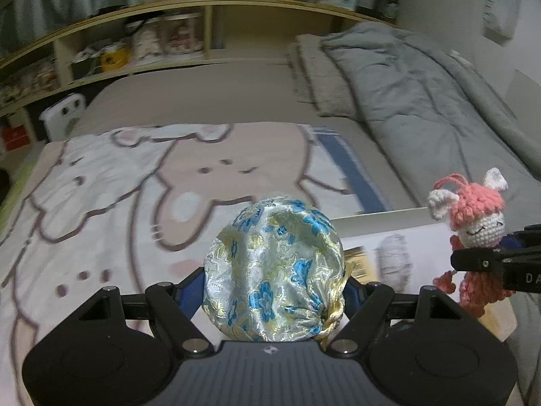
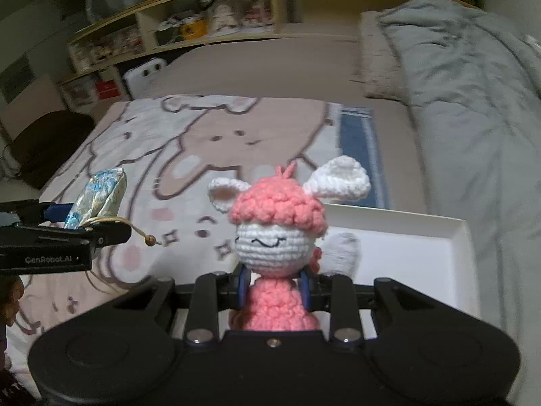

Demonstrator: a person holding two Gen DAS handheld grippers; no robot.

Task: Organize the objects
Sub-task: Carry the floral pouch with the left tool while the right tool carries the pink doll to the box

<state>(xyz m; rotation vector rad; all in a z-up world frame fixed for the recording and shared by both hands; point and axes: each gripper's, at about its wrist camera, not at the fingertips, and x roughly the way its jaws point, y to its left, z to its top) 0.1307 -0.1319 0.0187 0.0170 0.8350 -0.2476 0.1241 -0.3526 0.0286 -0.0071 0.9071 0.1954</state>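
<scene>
Left wrist view: white tray [image 1: 375,218] lies on the bed, ahead and right. My left gripper [image 1: 274,291] is clamped on the pouch [image 1: 274,270]: slick satin, soft, light, so I grip the gathered neck by the cord. My right gripper [image 2: 274,291] pinches the doll [image 2: 277,237] at its body: squashy yarn, grippy, weightless, held over the tray's near edge.

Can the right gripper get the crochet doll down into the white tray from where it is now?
Probably yes. The right gripper is shut on the crochet doll, and the white tray lies open just ahead and below. The left gripper, holding the brocade pouch, sits off to the side.
</scene>
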